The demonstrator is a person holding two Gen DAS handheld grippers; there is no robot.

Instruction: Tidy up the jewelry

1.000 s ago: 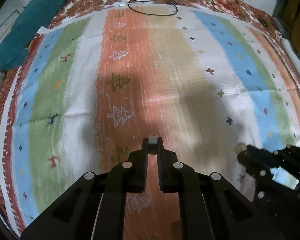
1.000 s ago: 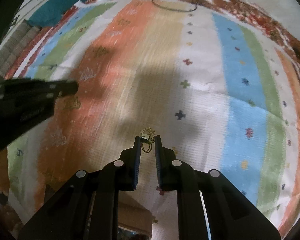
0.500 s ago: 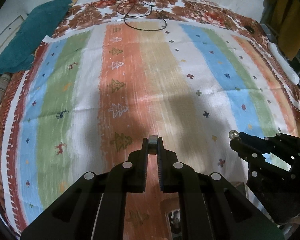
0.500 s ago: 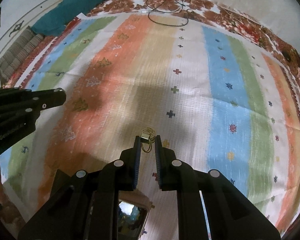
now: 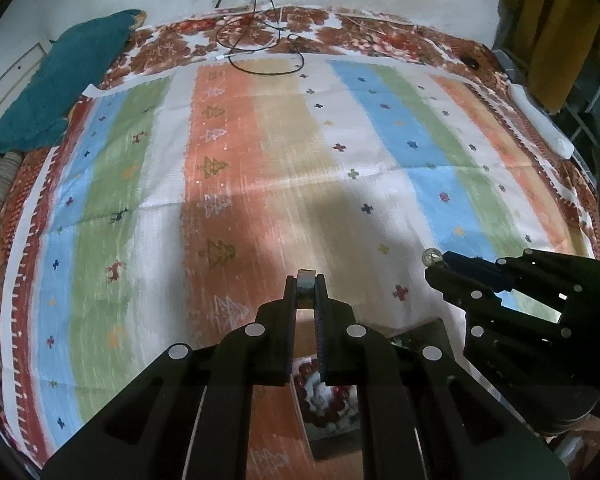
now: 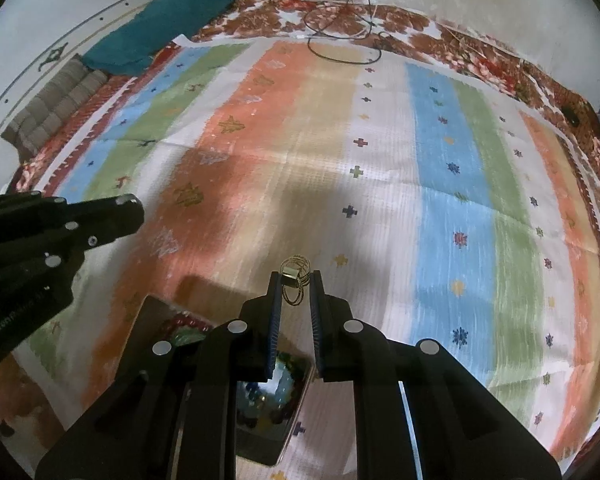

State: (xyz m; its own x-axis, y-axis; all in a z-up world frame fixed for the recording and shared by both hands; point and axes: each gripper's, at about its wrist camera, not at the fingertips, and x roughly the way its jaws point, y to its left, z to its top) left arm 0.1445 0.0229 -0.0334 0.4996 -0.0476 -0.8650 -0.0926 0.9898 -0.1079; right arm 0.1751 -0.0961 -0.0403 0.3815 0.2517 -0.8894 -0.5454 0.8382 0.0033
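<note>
A bunch of thin gold rings (image 6: pixel 295 280) sits pinched at the tip of the right tongs (image 6: pixel 296 285), which are closed nearly tight on it. The left tongs (image 5: pixel 305 289) are likewise clamped shut on a small band-like ring (image 5: pixel 305 287). Both pieces hang above a striped cloth (image 5: pixel 380 168) spread on the bed. Just below the tongs lies an open jewelry box (image 6: pixel 276 404) with beads inside. The step looks like carrying the pieces for sorting; next, each must be lowered over a free spot and released gently.
</note>
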